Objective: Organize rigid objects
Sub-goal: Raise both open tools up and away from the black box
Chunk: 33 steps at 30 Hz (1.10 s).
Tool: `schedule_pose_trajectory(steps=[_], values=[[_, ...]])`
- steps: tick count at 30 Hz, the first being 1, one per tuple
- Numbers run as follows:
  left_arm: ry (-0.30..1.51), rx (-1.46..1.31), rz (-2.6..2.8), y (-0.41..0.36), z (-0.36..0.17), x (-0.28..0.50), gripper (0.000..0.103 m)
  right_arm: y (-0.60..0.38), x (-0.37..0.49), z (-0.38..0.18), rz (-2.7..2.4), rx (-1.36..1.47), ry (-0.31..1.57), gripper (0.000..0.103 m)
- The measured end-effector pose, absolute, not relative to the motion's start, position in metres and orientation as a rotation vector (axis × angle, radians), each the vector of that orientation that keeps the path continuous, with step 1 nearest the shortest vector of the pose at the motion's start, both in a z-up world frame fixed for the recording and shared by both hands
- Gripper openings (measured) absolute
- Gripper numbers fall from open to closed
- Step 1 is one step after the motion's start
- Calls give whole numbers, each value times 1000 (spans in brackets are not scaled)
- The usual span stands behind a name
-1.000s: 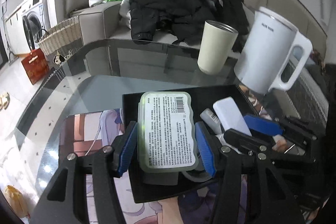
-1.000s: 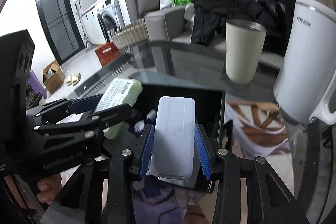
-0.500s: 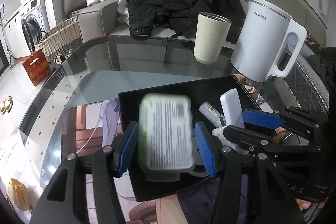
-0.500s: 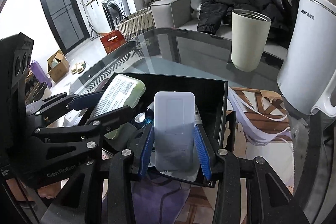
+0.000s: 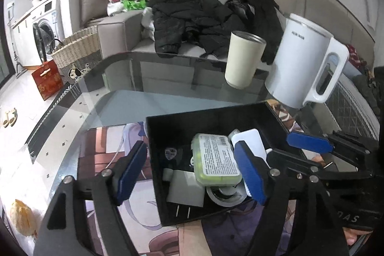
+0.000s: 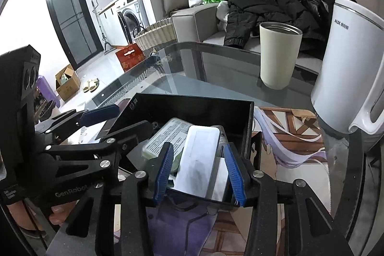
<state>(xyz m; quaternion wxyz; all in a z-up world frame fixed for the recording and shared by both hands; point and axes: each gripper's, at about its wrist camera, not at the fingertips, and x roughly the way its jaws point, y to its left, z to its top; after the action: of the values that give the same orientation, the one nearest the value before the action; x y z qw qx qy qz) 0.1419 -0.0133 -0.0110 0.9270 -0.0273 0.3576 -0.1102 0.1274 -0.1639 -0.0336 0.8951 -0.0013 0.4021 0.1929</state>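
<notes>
A black box (image 5: 206, 116) (image 6: 192, 104) stands on the glass table. Inside lie a green case with a printed label (image 5: 216, 158) (image 6: 163, 138), a white flat device (image 5: 249, 139) (image 6: 199, 160), a white plug adapter (image 5: 184, 188) and a tape roll (image 5: 224, 194). My left gripper (image 5: 192, 170) is open and empty above the box's near side. My right gripper (image 6: 200, 173) is open, its blue pads apart on either side of the white device, which leans in the box. The right gripper also shows in the left wrist view (image 5: 309, 142).
A cream tumbler (image 5: 243, 62) (image 6: 278, 54) and a white kettle (image 5: 302, 66) (image 6: 348, 68) stand behind the box. A printed mat (image 5: 103, 148) lies under it. A sofa with black coats (image 5: 199, 18) is beyond the table. A wicker basket (image 5: 76, 49) is on the floor, left.
Both grippers opened and pulled back. The green case dropped from the left gripper into the box. The white device left the right gripper and now rests in the box.
</notes>
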Motion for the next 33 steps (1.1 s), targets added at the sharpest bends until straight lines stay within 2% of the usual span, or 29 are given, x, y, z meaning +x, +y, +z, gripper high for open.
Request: schedule_pose_trajectory(steps=[5, 8, 9, 13, 15, 17, 18, 27, 33], values=[[663, -60, -168, -10, 1, 126, 79, -165, 115, -21, 383, 11, 784, 57], [601, -66, -115, -6, 9, 112, 79, -168, 103, -12, 382, 41, 724, 81], [578, -69, -110, -5, 12, 106, 79, -170, 98, -8, 363, 48, 698, 86], [473, -35, -81, -6, 20, 84, 81, -171, 82, 1, 356, 59, 634, 88], [437, -24, -68, -3, 22, 74, 86, -173, 72, 4, 350, 60, 604, 91], [414, -38, -66, 1, 24, 66, 96, -175, 64, 6, 336, 68, 580, 94], [399, -46, -68, 5, 25, 60, 97, -176, 59, 6, 330, 72, 570, 96], [356, -41, -77, 14, 13, 27, 100, -180, 25, 4, 275, 78, 471, 102], [340, -40, -65, 12, -1, 13, 100, -181, 7, -12, 280, 36, 448, 102]])
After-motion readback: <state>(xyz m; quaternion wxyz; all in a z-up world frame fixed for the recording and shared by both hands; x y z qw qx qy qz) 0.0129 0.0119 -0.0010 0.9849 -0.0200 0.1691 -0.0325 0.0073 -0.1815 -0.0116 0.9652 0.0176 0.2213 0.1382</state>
